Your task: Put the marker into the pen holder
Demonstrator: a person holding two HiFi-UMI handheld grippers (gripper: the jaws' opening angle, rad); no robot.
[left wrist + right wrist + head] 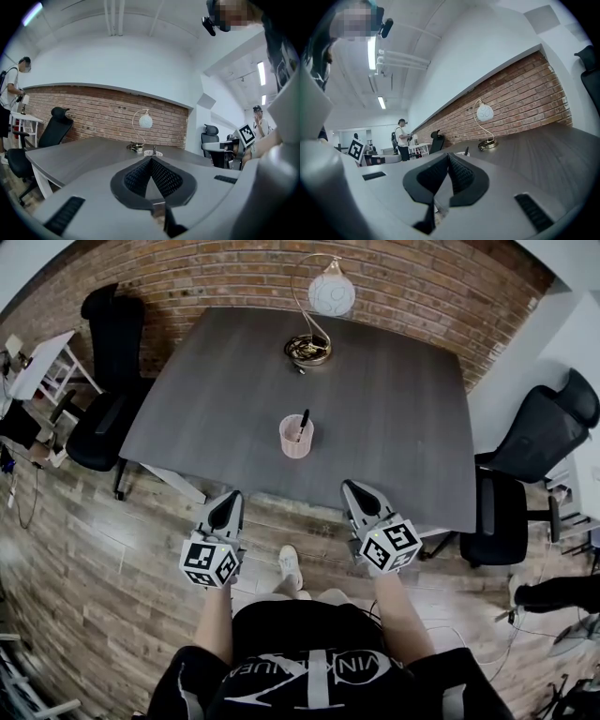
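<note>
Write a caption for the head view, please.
Marker in the pink pen holder on the table; left gripper and right gripper shut, empty.

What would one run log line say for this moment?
marker: in pen holder | pen holder: upright on table | left gripper: shut, empty, near table edge | right gripper: shut, empty, near table edge

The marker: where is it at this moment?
In the head view the marker stands inside the pink pen holder, near the middle of the grey table, on the near side of the lamp.
</note>
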